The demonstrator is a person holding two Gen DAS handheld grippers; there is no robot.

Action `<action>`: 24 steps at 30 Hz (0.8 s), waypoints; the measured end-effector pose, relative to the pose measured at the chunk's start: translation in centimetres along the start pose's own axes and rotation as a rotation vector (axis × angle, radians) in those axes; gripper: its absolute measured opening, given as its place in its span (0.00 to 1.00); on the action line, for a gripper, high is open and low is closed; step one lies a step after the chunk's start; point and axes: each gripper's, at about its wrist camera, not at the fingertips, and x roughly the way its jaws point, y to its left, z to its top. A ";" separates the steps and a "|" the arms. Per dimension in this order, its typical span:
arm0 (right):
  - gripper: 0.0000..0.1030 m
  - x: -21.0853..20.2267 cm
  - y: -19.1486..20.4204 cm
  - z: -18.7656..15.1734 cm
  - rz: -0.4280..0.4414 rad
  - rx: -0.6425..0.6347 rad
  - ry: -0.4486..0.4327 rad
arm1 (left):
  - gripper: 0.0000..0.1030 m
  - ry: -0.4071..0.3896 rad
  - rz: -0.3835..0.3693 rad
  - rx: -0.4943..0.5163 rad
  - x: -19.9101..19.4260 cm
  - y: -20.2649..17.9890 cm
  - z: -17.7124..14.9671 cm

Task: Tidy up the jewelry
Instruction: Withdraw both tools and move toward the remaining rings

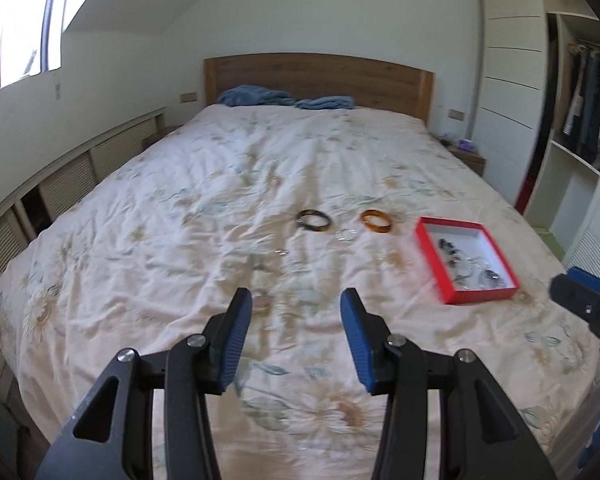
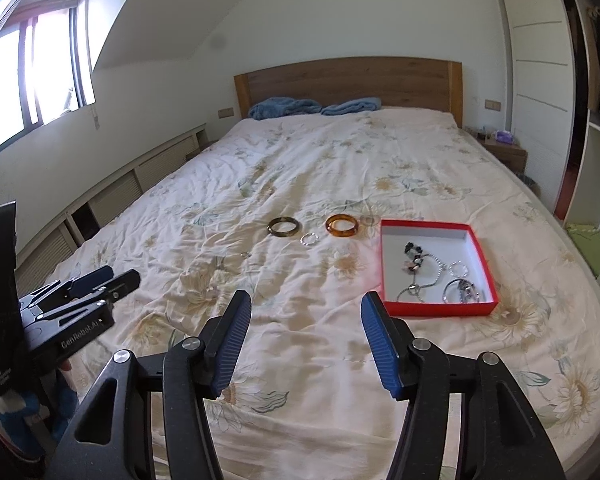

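Floral bed (image 2: 300, 184) fills the view; red box (image 2: 482, 258) at right holds chains and rings; 2 bangles, dark bangle (image 2: 285, 225) and amber bangle (image 2: 341, 225), lie left of it; left gripper (image 1: 296, 306) and right gripper (image 2: 306, 312) hover wide open, holding nothing

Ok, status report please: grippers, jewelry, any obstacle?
Left gripper open, empty. Right gripper open, empty. Dark bangle, amber bangle, small rings on bed; red box part filled. Nothing in the way.
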 end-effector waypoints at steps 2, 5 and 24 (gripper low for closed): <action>0.55 0.9 -0.2 0.0 0.011 0.003 0.013 | 0.43 0.013 0.005 -0.017 0.9 1.0 -0.2; 0.55 2.6 -0.7 -0.1 0.028 0.009 0.037 | 0.43 0.041 0.019 -0.034 2.5 1.8 -0.3; 0.55 19.0 -2.7 1.7 0.098 0.015 0.213 | 0.42 0.185 -0.105 -0.049 20.6 2.7 2.9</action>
